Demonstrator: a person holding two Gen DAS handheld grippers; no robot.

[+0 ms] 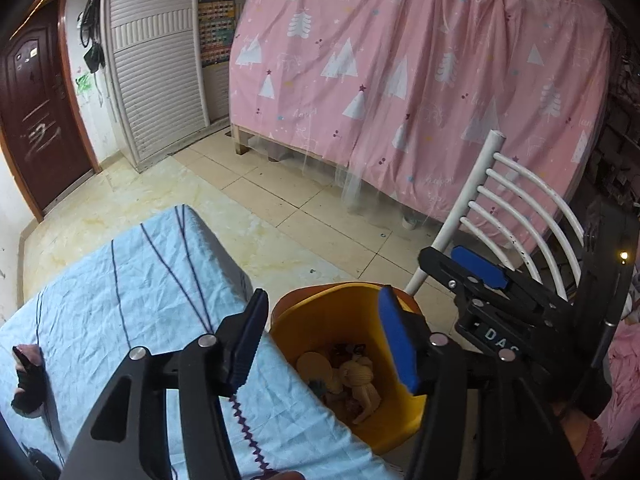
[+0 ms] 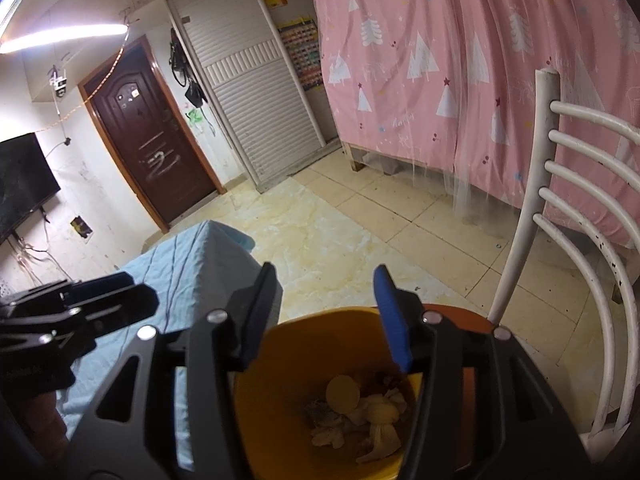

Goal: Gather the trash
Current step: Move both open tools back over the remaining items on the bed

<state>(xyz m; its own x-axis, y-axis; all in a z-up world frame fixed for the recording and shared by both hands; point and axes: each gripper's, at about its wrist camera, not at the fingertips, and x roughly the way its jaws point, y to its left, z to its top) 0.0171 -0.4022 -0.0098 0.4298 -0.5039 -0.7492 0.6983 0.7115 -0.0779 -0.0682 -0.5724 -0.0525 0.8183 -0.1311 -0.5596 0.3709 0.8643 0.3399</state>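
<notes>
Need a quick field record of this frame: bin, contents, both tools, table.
bin: yellow bin on floor between table and white chair
contents: crumpled scraps at the bottom
left tool: open, empty, over table edge and bin
right tool: open, empty, above bin
table: blue cloth, dark item on it

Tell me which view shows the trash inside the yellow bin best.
The right wrist view: it looks almost straight down into the yellow bin, showing the trash on its bottom. The left wrist view sees it obliquely, partly hidden behind the left gripper.
</notes>
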